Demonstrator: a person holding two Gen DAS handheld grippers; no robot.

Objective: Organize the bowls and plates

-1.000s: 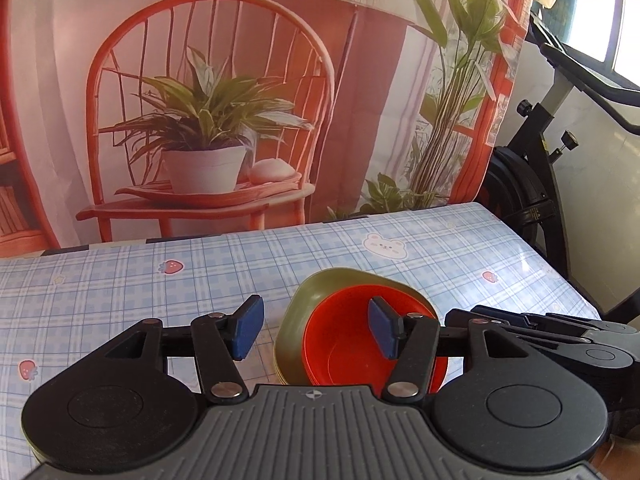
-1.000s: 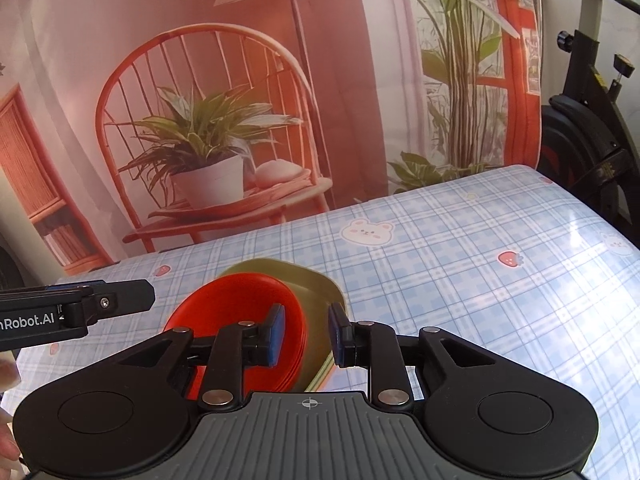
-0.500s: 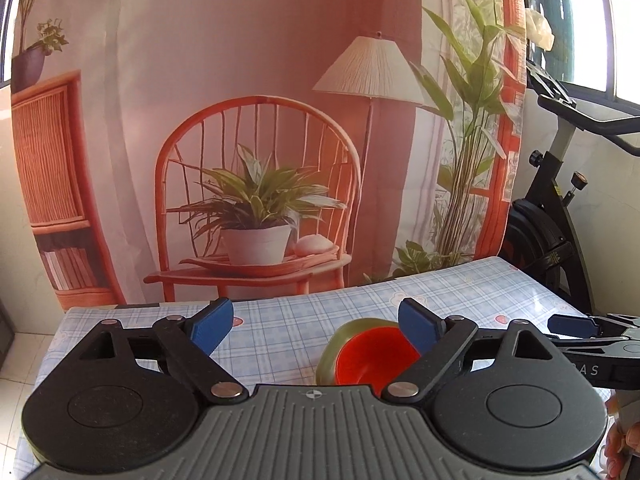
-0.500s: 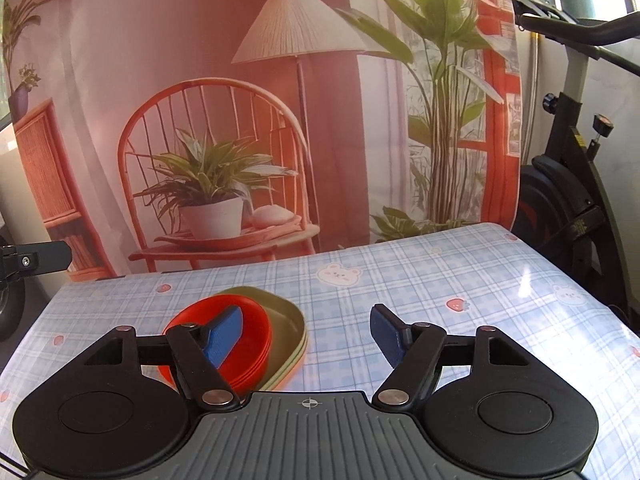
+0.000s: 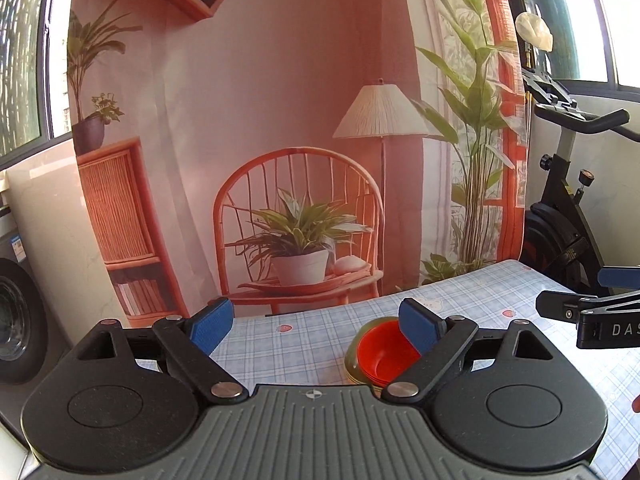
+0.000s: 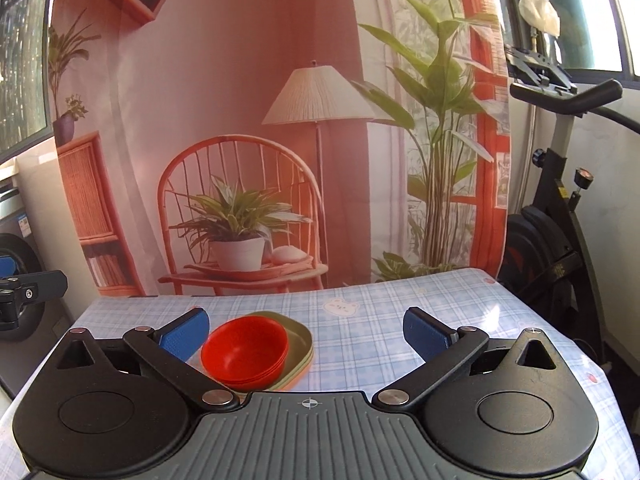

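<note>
Change: both grippers have pulled back and up from the stack since a second ago; the right one, then pinched narrow at the plate's rim, now stands spread, and the dishes look smaller and farther off in both views.
Left gripper (image 5: 316, 326): held above the near edge of the table, jaws wide, nothing between the blue pads (image 5: 211, 325).
Right gripper (image 6: 306, 332): also high over the near side, jaws wide and holding nothing; its arm shows at the right edge of the left view.
Red bowls (image 6: 245, 347): nested in a short stack, rims showing one under the other, sitting inside the green plate.
Green plate (image 6: 301, 342): squarish with rounded corners, flat on the cloth, under the red bowls, with further plate edges showing beneath it.
Stack position: toward the front left of the table in the right view; in the left view it peeks out just behind the right-hand pad, clear of both grippers.
Table (image 6: 400, 320): covered by a blue checked cloth with small bear and strawberry prints.
Backdrop (image 5: 280, 120): printed sheet hanging behind the table, showing a chair, potted plant and lamp.
Exercise bike (image 6: 560, 208): beside the table on the right.
Washing machine (image 5: 16, 320): at the left edge.
</note>
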